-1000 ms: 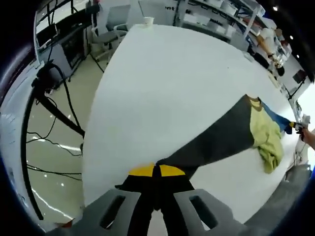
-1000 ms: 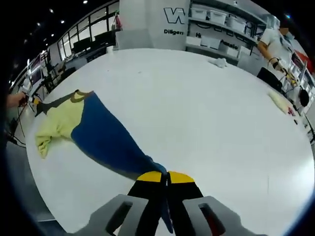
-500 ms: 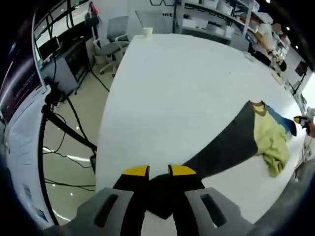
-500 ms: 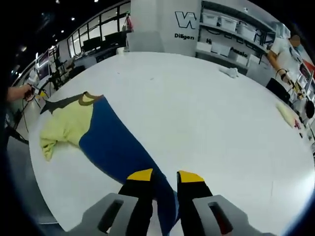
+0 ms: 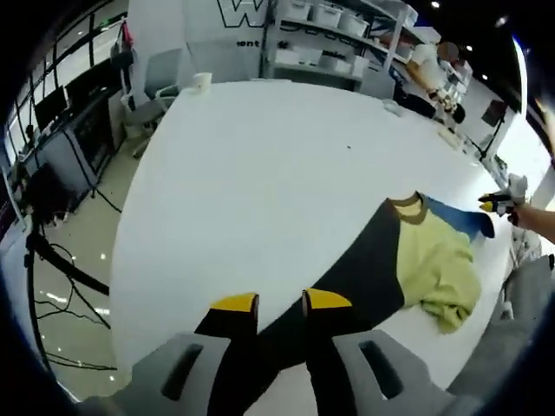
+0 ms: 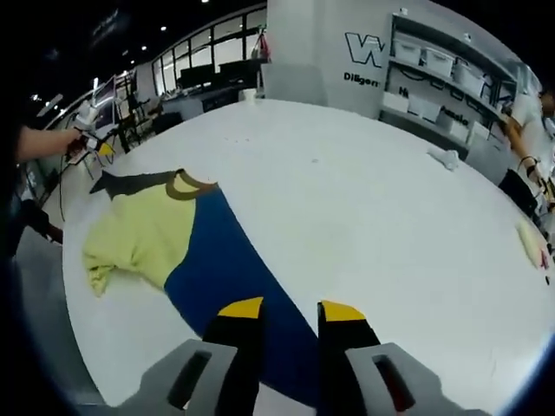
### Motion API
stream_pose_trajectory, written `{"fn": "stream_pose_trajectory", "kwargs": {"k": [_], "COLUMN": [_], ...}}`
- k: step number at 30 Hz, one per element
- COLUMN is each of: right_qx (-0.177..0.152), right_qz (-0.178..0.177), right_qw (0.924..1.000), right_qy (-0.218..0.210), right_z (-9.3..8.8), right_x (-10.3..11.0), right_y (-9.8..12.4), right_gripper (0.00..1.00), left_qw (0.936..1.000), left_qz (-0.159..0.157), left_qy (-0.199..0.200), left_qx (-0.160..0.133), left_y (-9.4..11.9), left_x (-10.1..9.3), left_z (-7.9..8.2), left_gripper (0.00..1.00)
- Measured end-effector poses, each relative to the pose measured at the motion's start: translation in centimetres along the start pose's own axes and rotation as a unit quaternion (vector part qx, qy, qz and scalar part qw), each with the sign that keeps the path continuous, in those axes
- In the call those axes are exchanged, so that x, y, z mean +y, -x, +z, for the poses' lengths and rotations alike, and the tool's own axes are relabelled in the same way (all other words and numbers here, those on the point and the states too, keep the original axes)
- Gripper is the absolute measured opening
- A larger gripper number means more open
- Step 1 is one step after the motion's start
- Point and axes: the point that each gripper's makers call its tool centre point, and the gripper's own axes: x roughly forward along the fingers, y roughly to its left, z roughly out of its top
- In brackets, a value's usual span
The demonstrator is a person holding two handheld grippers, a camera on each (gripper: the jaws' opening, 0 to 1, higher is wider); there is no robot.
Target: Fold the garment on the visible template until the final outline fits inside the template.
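A garment lies spread on the white table point(image 5: 260, 156): a yellow body point(image 5: 434, 269), a brown collar point(image 5: 406, 208), a dark grey sleeve point(image 5: 364, 269) and a blue sleeve point(image 5: 455, 217). My left gripper point(image 5: 281, 303) is open, and the dark sleeve's end lies on the table under its jaws. My right gripper point(image 6: 291, 310) is open over the end of the blue sleeve point(image 6: 234, 286). In the right gripper view the yellow body point(image 6: 143, 234) and collar point(image 6: 182, 186) lie to the left. The right gripper point(image 5: 501, 202) sits past the blue sleeve; the left gripper point(image 6: 87, 117) shows beyond the dark sleeve point(image 6: 130, 184).
A paper cup point(image 5: 201, 80) stands at the table's far edge, with a chair point(image 5: 152, 82) and cables on the floor beyond. A white cloth point(image 6: 447, 158) and a pale cloth point(image 6: 531, 243) lie far right. Shelves point(image 6: 434, 78) line the back wall.
Both grippers were shut on the sleeve ends and have opened, letting them drop on the table. Both cameras have shifted, so the garment sits flatter and nearer.
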Motion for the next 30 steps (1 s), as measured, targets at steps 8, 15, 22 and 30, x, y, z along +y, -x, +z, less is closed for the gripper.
{"fn": "stream_pose_trajectory", "kwargs": {"k": [8,15,22,30], "right_qx": [-0.011,-0.011,-0.003,0.008], "right_qz": [0.053,0.097,0.119,0.128], "right_qw": [0.9979,0.9924,0.988,0.9858], "right_qy": [0.036,0.074,0.098,0.108], "right_z": [2.8,4.8,6.2,6.6], "right_x": [3.8,6.8,8.1,8.7], "right_y": [-3.4,-7.1,-10.1,-12.4], "right_gripper": [0.23,0.25,0.26,0.25], "left_qw": [0.9958,0.9858,0.9762,0.9717], "left_qz": [-0.069,-0.122,-0.15,-0.157], "left_qy": [-0.059,-0.115,-0.156,-0.174], "left_qx": [0.004,0.008,0.017,0.032], "left_y": [-3.4,-6.4,-9.5,-12.6], "left_x": [-6.0,-10.6,-12.9,-13.8], "left_z": [2.0,3.1,3.6,4.4], "left_gripper": [0.27,0.32,0.35,0.31]}}
